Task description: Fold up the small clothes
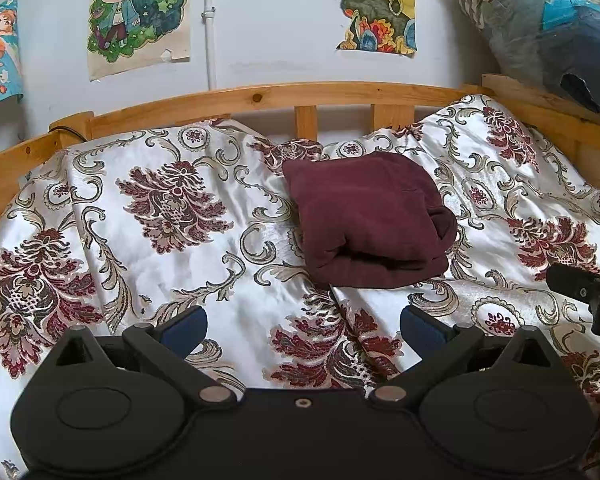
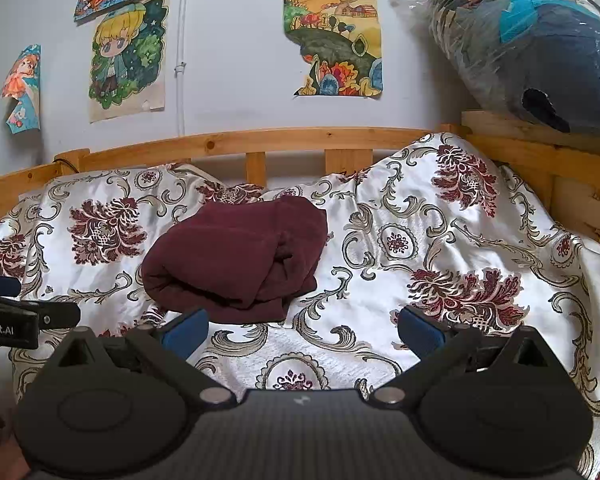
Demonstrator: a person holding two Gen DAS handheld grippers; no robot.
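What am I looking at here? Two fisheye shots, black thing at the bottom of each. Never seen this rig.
No robot arm here: a person holds a two-finger gripper in each hand, and each gripper carries a fisheye camera looking forward along its fingers. The black shape at the bottom of each picture is the gripper itself. One picture comes from the left gripper, the other from the right gripper. Each also shows at the edge of the other's view. Both have their blue-padded fingers spread wide and hold nothing. In front lies a maroon garment, already folded into a bundle, on a floral bedspread in a wooden bed frame. Drawings hang on the wall behind.
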